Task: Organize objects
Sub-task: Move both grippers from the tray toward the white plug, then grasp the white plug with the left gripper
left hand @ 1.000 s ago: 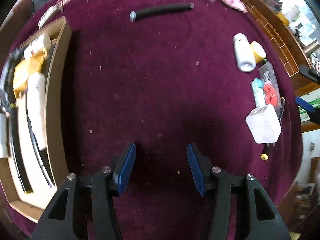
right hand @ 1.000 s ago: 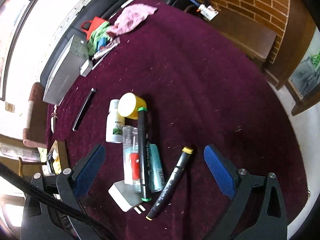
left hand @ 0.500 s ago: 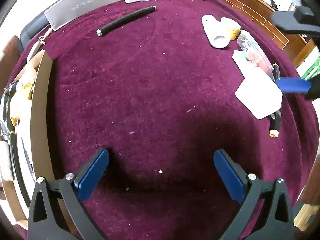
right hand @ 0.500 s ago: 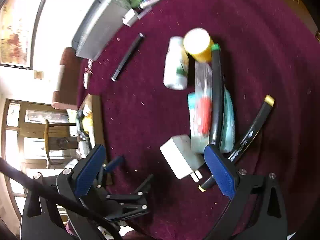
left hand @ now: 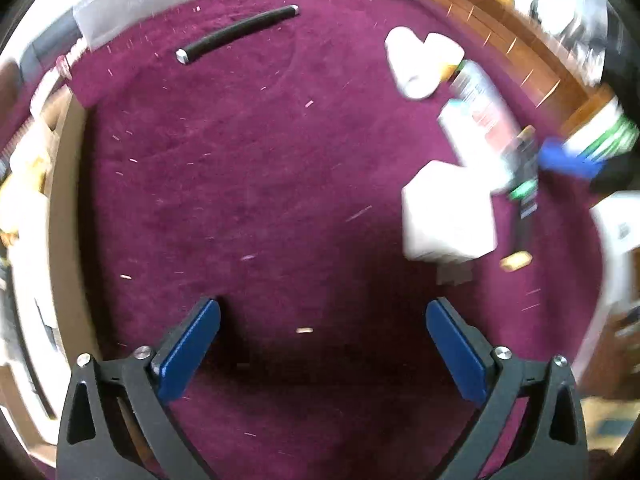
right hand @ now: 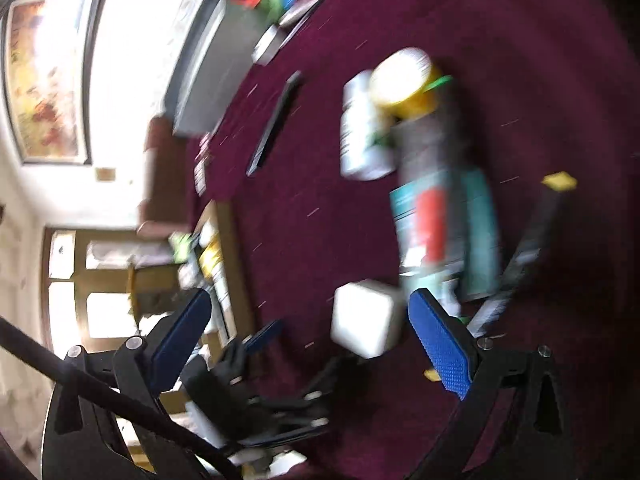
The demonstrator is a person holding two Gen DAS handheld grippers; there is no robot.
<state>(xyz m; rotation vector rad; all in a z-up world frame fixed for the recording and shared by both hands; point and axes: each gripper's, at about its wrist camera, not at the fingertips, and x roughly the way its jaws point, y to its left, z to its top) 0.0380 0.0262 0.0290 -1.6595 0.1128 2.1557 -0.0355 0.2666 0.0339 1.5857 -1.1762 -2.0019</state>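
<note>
Our grippers close in on the white charger cube on the maroon cloth.

The white charger cube (right hand: pixel 366 318) lies at the near end of the heap, touching the packets (right hand: pixel 436 216); white bottle (right hand: pixel 362 128) and yellow-capped jar (right hand: pixel 404 82) lie beyond. Our right gripper (right hand: pixel 308 332), jaws wide and empty, now sits nearer the cube than a second ago. Our left gripper (left hand: pixel 322 338) has just spread its jaws wide over bare cloth (left hand: pixel 260 168), cube now closer on its right.

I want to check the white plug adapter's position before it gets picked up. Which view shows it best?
The left wrist view: the white plug adapter lies unobstructed on the maroon cloth, only slightly blurred. The right wrist view shows it blurrier, low in frame beside a blue fingertip pad.
</note>
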